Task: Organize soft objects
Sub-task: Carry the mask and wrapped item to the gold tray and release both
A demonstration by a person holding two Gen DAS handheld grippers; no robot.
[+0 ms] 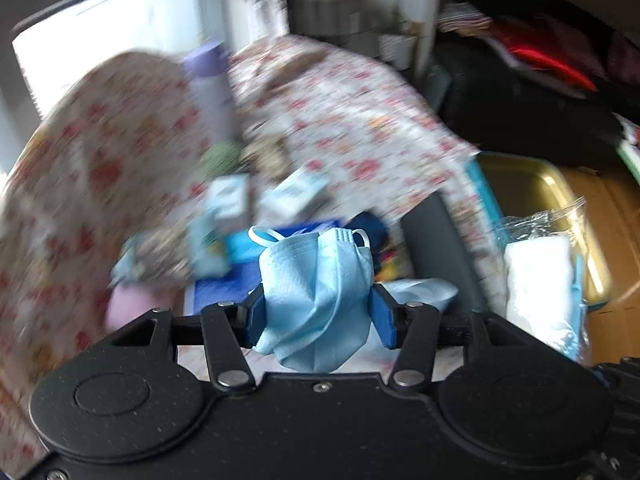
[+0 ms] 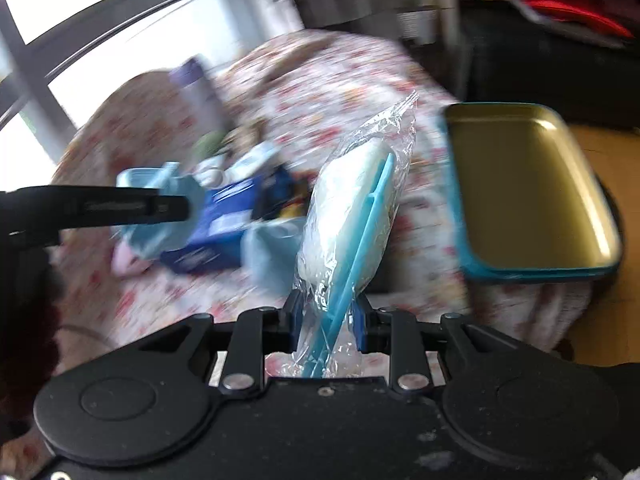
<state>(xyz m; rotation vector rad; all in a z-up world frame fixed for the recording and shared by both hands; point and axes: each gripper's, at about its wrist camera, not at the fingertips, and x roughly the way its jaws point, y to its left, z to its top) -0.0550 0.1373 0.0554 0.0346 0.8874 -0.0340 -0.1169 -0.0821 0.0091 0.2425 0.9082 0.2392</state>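
My left gripper (image 1: 318,314) is shut on a crumpled light blue face mask (image 1: 316,296), held above the floral tablecloth (image 1: 352,120). My right gripper (image 2: 326,322) is shut on a clear plastic bag (image 2: 352,208) that holds white soft material and a blue strip. The same bag shows at the right of the left wrist view (image 1: 540,276). The left gripper with its mask shows at the left of the right wrist view (image 2: 160,208). A gold tray with a teal rim (image 2: 520,196) lies at the table's right edge, also in the left wrist view (image 1: 532,192).
Small boxes and packets (image 1: 232,204) and a dark blue box (image 2: 224,220) lie in the middle of the table. A purple bottle (image 1: 210,84) stands behind them. A pink object (image 1: 128,304) lies at the left. Dark bags and red cloth (image 1: 540,60) are behind the table.
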